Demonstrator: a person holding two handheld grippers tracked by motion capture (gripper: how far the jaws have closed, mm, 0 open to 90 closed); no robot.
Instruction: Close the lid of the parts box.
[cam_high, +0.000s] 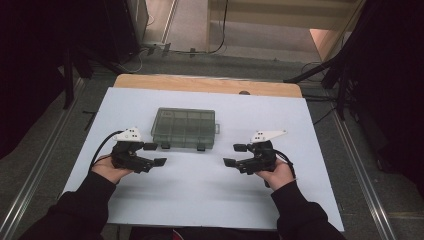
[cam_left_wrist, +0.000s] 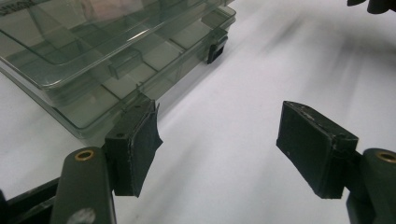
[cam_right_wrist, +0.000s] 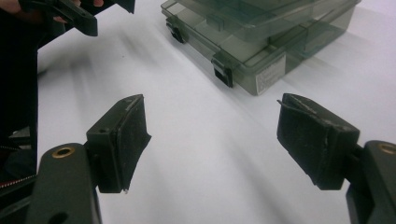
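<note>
A smoky see-through compartment box (cam_high: 184, 127) lies with its lid down on the white sheet, two black latches (cam_high: 201, 147) on its near side. My left gripper (cam_high: 155, 154) rests at the box's front left corner, jaws open, nothing between them. In the left gripper view the box (cam_left_wrist: 107, 56) sits just beyond the left pad (cam_left_wrist: 135, 140), and I cannot tell if they touch. My right gripper (cam_high: 234, 155) hovers to the right of the box, jaws wide open and empty. The right gripper view has the box (cam_right_wrist: 261, 32) ahead of the gripper (cam_right_wrist: 212, 140), with the left gripper (cam_right_wrist: 70, 14) at top left.
The white sheet (cam_high: 210, 190) covers a wooden table whose far strip (cam_high: 200, 82) shows. Metal rails (cam_high: 40, 165) run along both sides. Cables and dark stands stand on the floor beyond the table.
</note>
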